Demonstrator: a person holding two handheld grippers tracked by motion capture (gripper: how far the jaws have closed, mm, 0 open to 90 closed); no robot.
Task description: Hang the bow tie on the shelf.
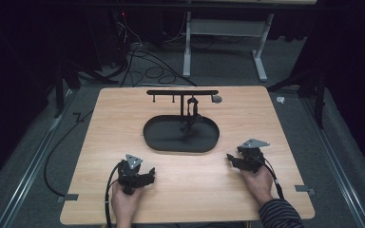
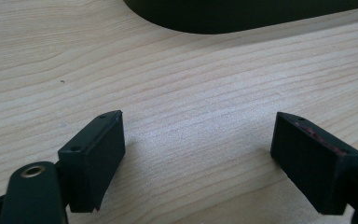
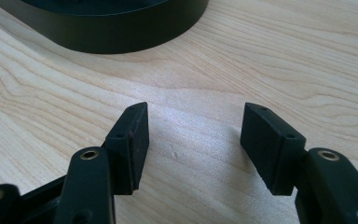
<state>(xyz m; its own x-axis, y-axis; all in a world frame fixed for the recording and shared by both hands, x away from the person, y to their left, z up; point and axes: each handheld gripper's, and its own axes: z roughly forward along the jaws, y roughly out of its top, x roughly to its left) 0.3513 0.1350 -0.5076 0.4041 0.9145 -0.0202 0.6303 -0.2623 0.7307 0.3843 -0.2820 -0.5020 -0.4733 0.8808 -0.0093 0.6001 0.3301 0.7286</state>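
Note:
A black oval tray (image 1: 159, 137) lies in the middle of the wooden table (image 1: 114, 114), with a black T-shaped rack (image 1: 182, 92) rising from its far side. A dark object (image 1: 190, 118) hangs from the rack over the tray. My left gripper (image 1: 147, 175) rests low at the table's front left, jaws wide apart with bare wood between them (image 2: 198, 135). My right gripper (image 1: 232, 159) sits at the front right, near the tray's right end, open and holding nothing (image 3: 193, 128). The tray's rim (image 3: 121, 37) shows just ahead of its jaws.
A small grey round piece (image 1: 216, 99) lies by the rack's right end. Grey tape marks (image 1: 305, 190) sit at the table's front corners. Cables (image 1: 147, 71) and a white frame's legs (image 1: 259, 61) stand on the floor beyond the far edge.

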